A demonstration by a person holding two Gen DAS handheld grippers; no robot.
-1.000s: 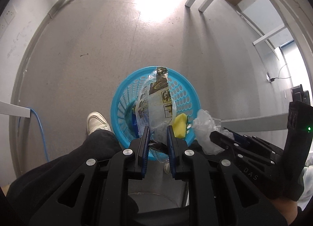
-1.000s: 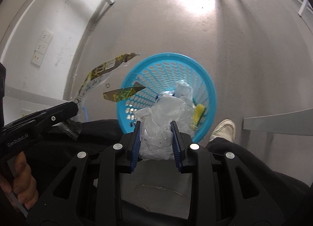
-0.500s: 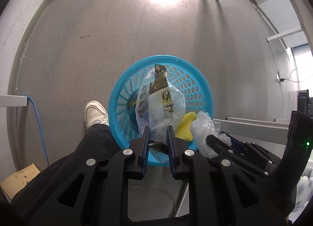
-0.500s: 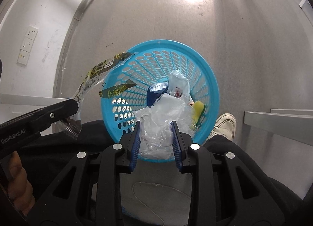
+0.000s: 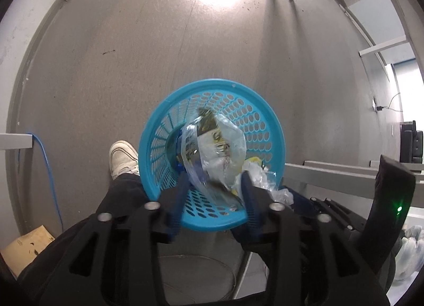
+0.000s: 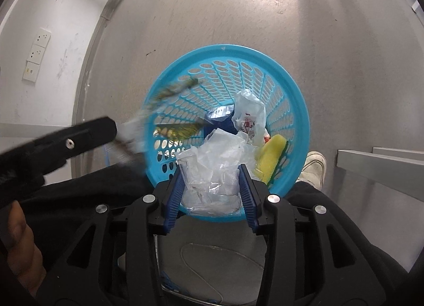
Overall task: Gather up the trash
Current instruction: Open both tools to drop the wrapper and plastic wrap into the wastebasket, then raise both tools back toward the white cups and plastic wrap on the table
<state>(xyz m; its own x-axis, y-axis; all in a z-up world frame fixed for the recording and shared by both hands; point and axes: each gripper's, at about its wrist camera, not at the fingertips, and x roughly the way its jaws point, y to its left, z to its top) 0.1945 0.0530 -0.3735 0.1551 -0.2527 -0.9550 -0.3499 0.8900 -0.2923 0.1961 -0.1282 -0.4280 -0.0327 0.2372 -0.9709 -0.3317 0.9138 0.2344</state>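
A blue plastic basket stands on the grey floor and also shows in the right wrist view. My left gripper is open above its near rim, and a clear printed wrapper is dropping from between the jaws into the basket; it looks blurred in the right wrist view. My right gripper is open over the near rim with crumpled clear plastic loose between the jaws. The basket holds a yellow sponge, a blue packet and a white bag.
My white shoe and dark trouser leg stand just left of the basket. A blue cable runs down the left wall. Grey table legs lie to the right. A cardboard box sits at lower left. Wall sockets are on the left.
Both grippers have moved lower over the basket and their jaws have opened. The printed wrapper has left the left jaws and is falling in; the clear plastic now sits loose between the right jaws.
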